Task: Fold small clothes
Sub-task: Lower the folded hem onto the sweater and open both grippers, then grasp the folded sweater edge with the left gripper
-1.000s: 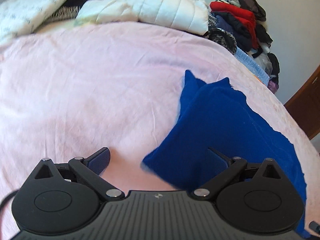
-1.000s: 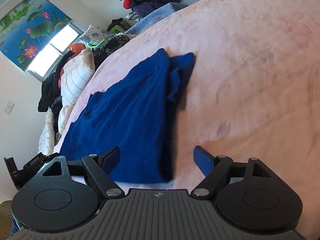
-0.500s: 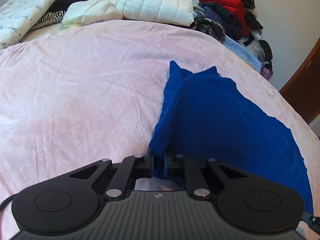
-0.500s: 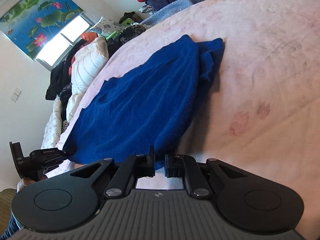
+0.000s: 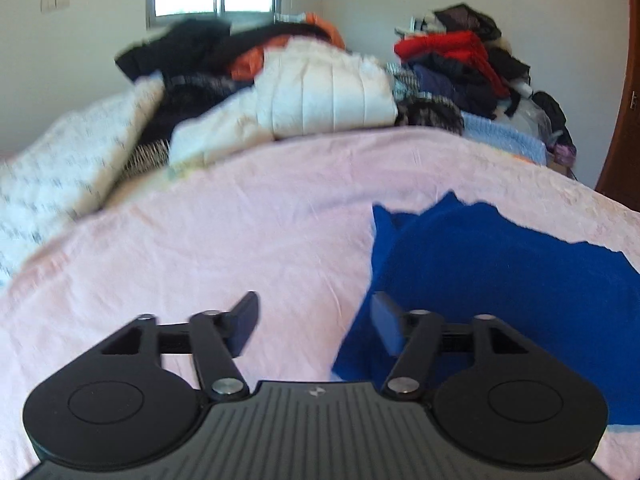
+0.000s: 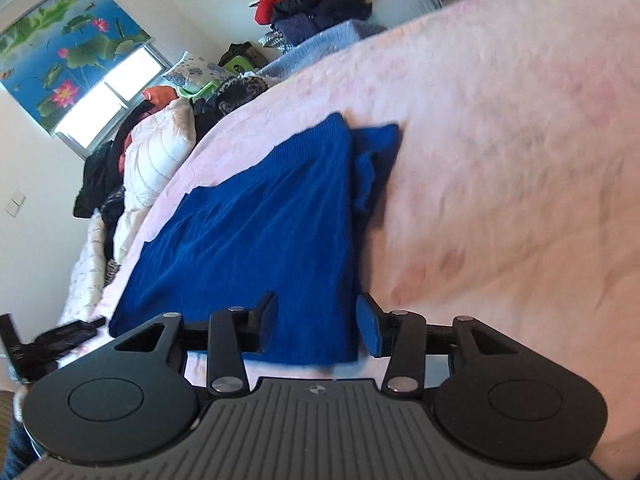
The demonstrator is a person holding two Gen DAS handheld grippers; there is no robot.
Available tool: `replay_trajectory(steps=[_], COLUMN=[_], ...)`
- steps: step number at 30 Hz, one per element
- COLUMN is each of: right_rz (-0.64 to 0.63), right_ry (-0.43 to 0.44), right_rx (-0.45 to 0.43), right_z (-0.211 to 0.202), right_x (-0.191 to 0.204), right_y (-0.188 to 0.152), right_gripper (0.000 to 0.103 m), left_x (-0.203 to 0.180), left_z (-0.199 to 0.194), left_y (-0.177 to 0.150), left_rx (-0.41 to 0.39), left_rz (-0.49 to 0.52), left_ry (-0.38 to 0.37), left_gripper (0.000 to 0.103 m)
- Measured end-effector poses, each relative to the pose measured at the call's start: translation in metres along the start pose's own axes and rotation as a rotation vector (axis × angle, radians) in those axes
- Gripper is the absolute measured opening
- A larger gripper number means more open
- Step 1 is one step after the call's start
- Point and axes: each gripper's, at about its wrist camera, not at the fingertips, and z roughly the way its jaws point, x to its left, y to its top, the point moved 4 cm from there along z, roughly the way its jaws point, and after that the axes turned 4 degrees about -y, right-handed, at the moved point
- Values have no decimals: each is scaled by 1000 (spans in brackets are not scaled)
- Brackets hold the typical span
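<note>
Left tool [image 5: 314,326]: jaws have just been opening and stand wide, nothing between them; its right finger lies against the near edge of the blue garment [image 5: 500,280]. Right tool [image 6: 316,328]: jaws have just been opening, partly apart, straddling the garment's near corner without pinching it. The garment lies flat on the pink bedspread [image 5: 240,240]. Clear both tools fully before regripping, or the finished fold may drag open. The left view shows the white padded jacket [image 5: 328,92] head-on; only the right view shows the bunched layer [image 6: 376,160] beside the fold.
</note>
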Motion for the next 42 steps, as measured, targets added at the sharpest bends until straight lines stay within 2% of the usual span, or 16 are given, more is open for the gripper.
replay_trajectory(steps=[2,5,7,9,10,11,13,17,19,20,23,27,31,36,38,42], right_rz=[-45,-125,-169,-226,-254,-275,-301,-214,-222,-227,-221,-344,-440,-449,-437,-434], right_ry=[-9,-41,-103,-165,-142,-130,-135,-110,-114,-131,-178,-210,-148,-236,-171,-157], right_rx=[-11,-6,10,14,16,18,14,37,44,53,2,-188,-110,7,-42,-93], right_z=[5,27,47,61,64,63,58,54,55,55,44,30,65,126,126,126], right_x=[6,20,24,27,30,32,30,5,8,12,25,62,92,75,69,67], right_y=[10,23,28,27,23,21,18,19,18,19,29,52,59,52,46,37], right_gripper=[46,55,56,43,19,13,10,5,11,28,50,54,65,67,72,74], left_x=[-23,-68,-90,-103,-105,-106,-101,-88,-89,-90,-90,-91,-90,-89,-87,-76], left_z=[-6,7,24,39,46,53,66,66,65,64,63,63,62,63,63,57], left_y=[5,1,-7,-14,-18,-24,-34,-41,-42,-42,-43,-44,-44,-44,-44,-42], left_rx=[-69,-49,-19,15,37,68,127,103,103,102,97,89,89,84,86,96], left_rz=[96,226,284,318,324,325,313,252,255,257,254,253,243,234,225,146], left_ry=[-13,-99,-102,-88,-83,-90,-88,-135,-130,-127,-129,-121,-120,-128,-136,-145], left_gripper=[90,90,90,90,90,90,91,91,91,91,91,91,91,91,91,91])
